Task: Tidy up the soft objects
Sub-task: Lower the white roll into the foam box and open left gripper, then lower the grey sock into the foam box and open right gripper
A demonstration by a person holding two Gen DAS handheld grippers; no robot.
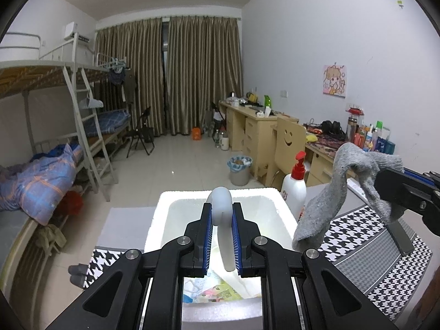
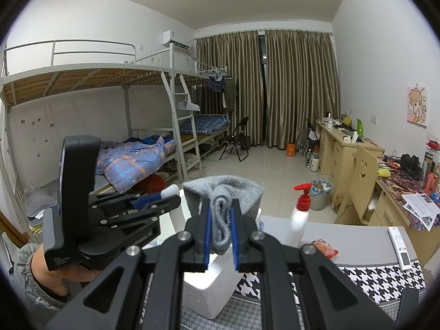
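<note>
Both wrist cameras sat close behind their fingers, facing down the room toward the far curtains (image 1: pixel 200 74). The left view looked over the foam box (image 1: pixel 162 211); the right sat rightward, sharing the pump bottle (image 2: pixel 301 214).

Dormitory room: bunk beds (image 2: pixel 82 82), desks (image 1: pixel 253 126).
</note>
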